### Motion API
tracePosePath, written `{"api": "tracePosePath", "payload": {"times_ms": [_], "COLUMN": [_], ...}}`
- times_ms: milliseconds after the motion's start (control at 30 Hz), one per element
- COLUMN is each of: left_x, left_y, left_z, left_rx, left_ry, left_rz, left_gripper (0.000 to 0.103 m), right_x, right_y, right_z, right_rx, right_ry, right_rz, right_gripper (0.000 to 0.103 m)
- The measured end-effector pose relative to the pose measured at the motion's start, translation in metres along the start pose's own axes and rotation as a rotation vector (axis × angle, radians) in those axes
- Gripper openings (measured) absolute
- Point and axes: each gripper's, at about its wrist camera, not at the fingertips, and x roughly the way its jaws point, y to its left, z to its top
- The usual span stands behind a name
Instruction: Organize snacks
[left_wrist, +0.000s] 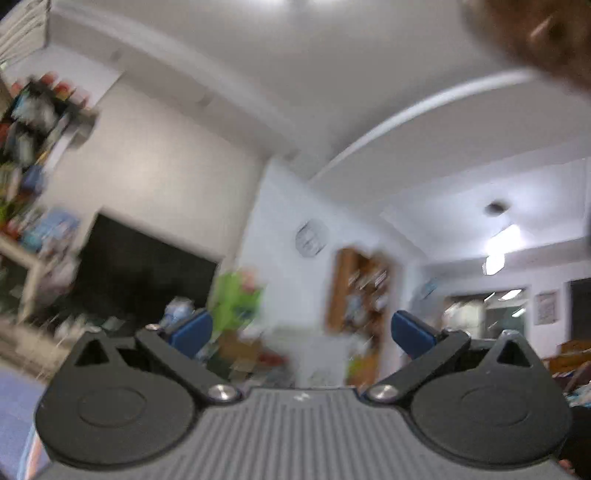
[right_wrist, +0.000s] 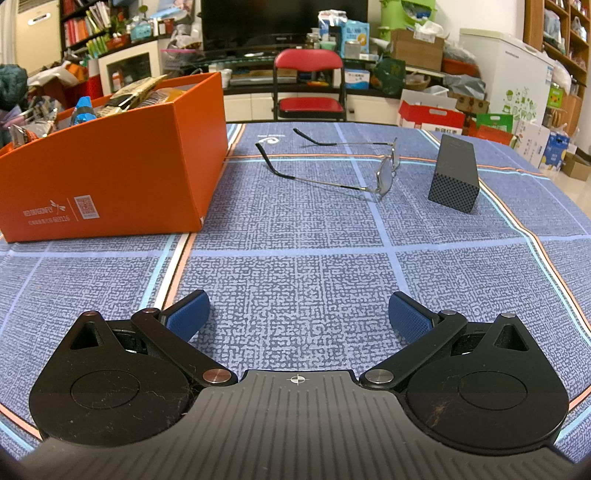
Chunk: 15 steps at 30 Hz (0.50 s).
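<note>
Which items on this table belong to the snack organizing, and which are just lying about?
Task items: orange box; snack packets piled inside it.

Lying about: eyeglasses, unfolded on the tablecloth; dark rectangular block. Both grippers are open, holding nothing.

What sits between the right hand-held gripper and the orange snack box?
Nothing visible. The right hand-held gripper is open and empty over bare blue tablecloth, and the orange box sits ahead to its left. The glasses and the black block lie off to the right, outside that path.

Matt orange cardboard box (right_wrist: 110, 162), woven blue tablecloth (right_wrist: 295, 266), thin metal spectacles (right_wrist: 354, 166).
</note>
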Motion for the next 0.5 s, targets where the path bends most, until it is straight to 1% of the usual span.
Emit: {"api": "tracePosePath", "payload": {"times_ms": [33,100,133,167,200,233,333,400,500], "left_x": [0.014,0.043,0.052,0.064,0.069,0.072,0.080,0.077,0.075], "left_y": [0.002,0.006,0.008,0.015,0.021,0.024,0.023,0.028,0.039], "left_z": [-0.003,-0.013,-0.019,-0.029,-0.036,-0.041,-0.053,-0.056,-0.062], "left_rx": [-0.013,-0.056,-0.087,-0.123,-0.147,-0.147,-0.041,-0.036,-0.035], "left_ry": [0.089,0.313,0.423,0.539,0.601,0.637,0.726,0.753,0.823], "left_rz": [0.086,0.321,0.418,0.500,0.541,0.563,0.611,0.654,0.706], "left_gripper": [0.103,0.103,0.103,0.103,0.103,0.103,0.103,0.102,0.102], "right_x": [0.000,0.000,0.000,0.000,0.000,0.000,0.000,0.000,0.000], "right_y": [0.000,0.000,0.000,0.000,0.000,0.000,0.000,0.000,0.000], "right_z": [0.000,0.000,0.000,0.000,0.000,0.000,0.000,0.000,0.000], "right_rx": [0.000,0.000,0.000,0.000,0.000,0.000,0.000,0.000,0.000], "right_ry": [0.000,0.000,0.000,0.000,0.000,0.000,0.000,0.000,0.000], "right_rz": [0.000,0.000,0.000,0.000,0.000,0.000,0.000,0.000,0.000], "right_gripper": [0.095,0.095,0.095,0.095,0.095,0.095,0.095,0.095,0.095]}}
